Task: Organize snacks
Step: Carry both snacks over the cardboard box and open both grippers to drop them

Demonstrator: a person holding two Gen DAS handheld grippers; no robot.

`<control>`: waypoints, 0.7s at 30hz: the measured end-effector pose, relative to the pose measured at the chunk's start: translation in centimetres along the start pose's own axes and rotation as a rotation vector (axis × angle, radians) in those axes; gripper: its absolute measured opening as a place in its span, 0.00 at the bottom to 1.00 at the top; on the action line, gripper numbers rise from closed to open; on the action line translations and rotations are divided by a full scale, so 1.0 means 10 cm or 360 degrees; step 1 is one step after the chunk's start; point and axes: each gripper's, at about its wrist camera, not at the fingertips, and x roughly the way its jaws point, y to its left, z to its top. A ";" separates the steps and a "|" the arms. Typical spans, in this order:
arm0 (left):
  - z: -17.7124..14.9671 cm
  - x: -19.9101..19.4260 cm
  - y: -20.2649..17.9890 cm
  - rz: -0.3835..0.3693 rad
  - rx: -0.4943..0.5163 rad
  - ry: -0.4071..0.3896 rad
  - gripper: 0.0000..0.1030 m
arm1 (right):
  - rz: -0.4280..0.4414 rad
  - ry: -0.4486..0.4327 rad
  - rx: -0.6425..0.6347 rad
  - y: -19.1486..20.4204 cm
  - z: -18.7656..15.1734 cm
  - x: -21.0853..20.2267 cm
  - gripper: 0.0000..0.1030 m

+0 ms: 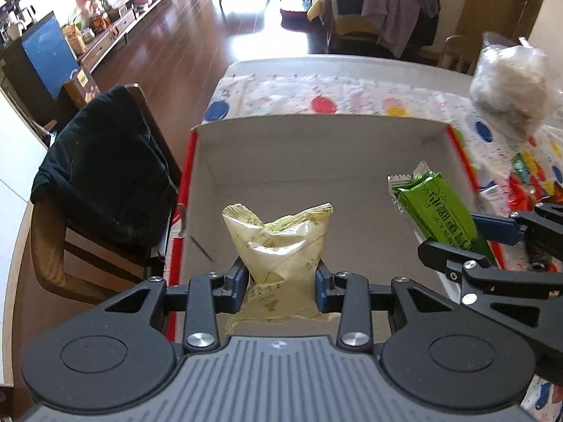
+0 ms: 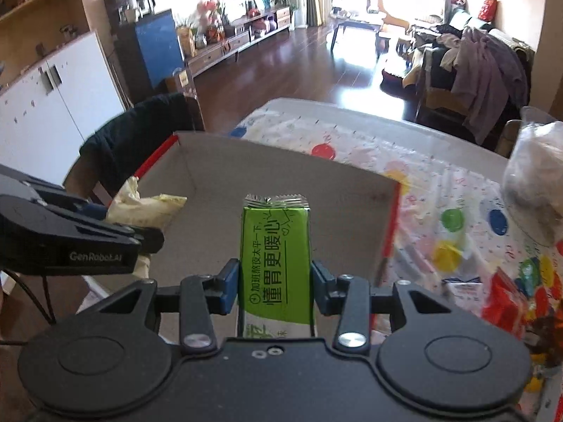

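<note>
1. Stood on a spotty table cloth (image 1: 316, 95) at mid frame in a sunny living room: a big open cardboard box (image 1: 316, 147).
2. Held tight in the left gripper (image 1: 281, 286), low centre: a pale yellow snack bag (image 1: 281, 242).
3. Clamped in the right gripper (image 2: 274, 283): a green snack bar (image 2: 274, 246).
4. Could have bumped together over the box.
5. Looked bare inside, as far as seen.

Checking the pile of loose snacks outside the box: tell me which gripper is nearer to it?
Right. The right gripper, holding a green packet, sits by the box's wall beside the pile; the left gripper is mid-box.
</note>
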 end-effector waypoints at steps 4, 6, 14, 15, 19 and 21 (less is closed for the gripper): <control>0.04 0.21 0.11 -0.0004 0.0023 0.0074 0.35 | -0.0020 0.0074 -0.0031 0.10 0.03 0.25 0.40; 0.05 0.30 0.14 0.0000 0.0036 0.0111 0.35 | -0.0037 0.0109 -0.0033 0.14 0.05 0.37 0.40; 0.03 0.55 0.14 0.0003 0.0069 0.0222 0.35 | -0.0058 0.0230 -0.0025 0.17 0.01 0.64 0.40; 0.03 0.57 0.13 0.0000 0.0073 0.0233 0.35 | -0.0061 0.0239 -0.0023 0.16 0.00 0.66 0.40; -0.01 0.62 0.08 0.0017 0.0111 0.0253 0.36 | -0.0072 0.0267 -0.0005 0.15 -0.05 0.70 0.40; -0.04 0.63 0.04 0.0021 0.0146 0.0255 0.36 | -0.0084 0.0266 -0.0008 0.15 -0.05 0.70 0.40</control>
